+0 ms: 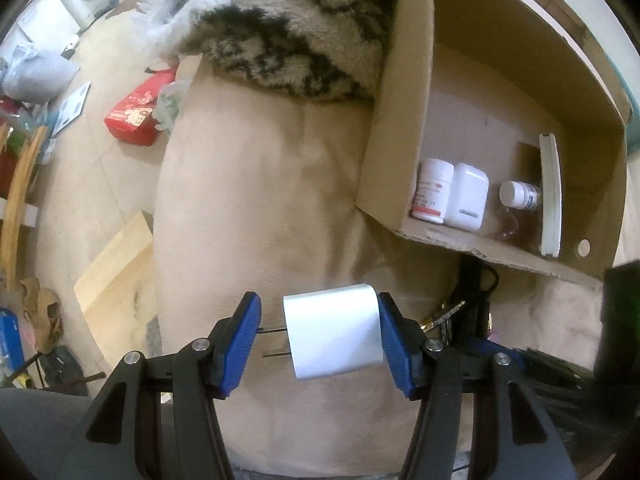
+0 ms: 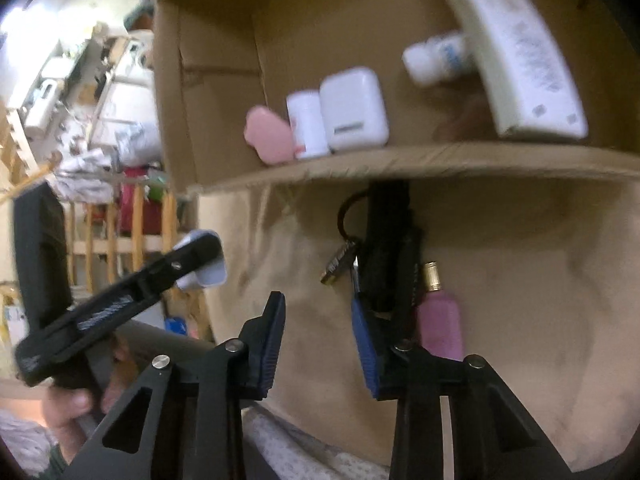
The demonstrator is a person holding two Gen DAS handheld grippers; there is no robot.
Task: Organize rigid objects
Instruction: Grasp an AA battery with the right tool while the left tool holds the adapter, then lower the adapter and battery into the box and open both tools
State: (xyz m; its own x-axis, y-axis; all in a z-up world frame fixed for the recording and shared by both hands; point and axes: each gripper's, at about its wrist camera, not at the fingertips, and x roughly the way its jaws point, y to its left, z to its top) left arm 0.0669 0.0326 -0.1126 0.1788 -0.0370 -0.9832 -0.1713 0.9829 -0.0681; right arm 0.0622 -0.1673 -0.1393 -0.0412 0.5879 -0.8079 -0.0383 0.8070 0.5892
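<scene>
1. Left gripper (image 1: 319, 338) clamps a white plastic charger plug (image 1: 334, 334) between its ribbed blue pads (image 1: 394, 344); the plug's two thin metal prongs point toward the left pad, its smooth rounded body presses the right one
2. Beneath the held plug lies a beige, suede-like cushion (image 1: 260, 200); ahead of it, a shaggy grey-and-black fur throw (image 1: 296, 48)
3. Ahead and to the right of the left gripper sits an open corrugated cardboard box (image 1: 404, 120) with a torn front edge, holding a red-labelled white pill bottle (image 1: 434, 190), a squarish white bottle (image 1: 466, 196), a small round-capped bottle (image 1: 518, 194) and a long curved white piece (image 1: 550, 196)
4. Right gripper (image 2: 319, 344) is spread apart with nothing between its blue pads
5. Just ahead of the right gripper, on the cushion, lie a bunch of metal keys (image 2: 340, 260) on a dark strap and a pink bottle (image 2: 440, 324) with a gold cap beside its right finger
6. Further ahead, inside the box, a rounded pink case (image 2: 270, 136) leans against the bottles
</scene>
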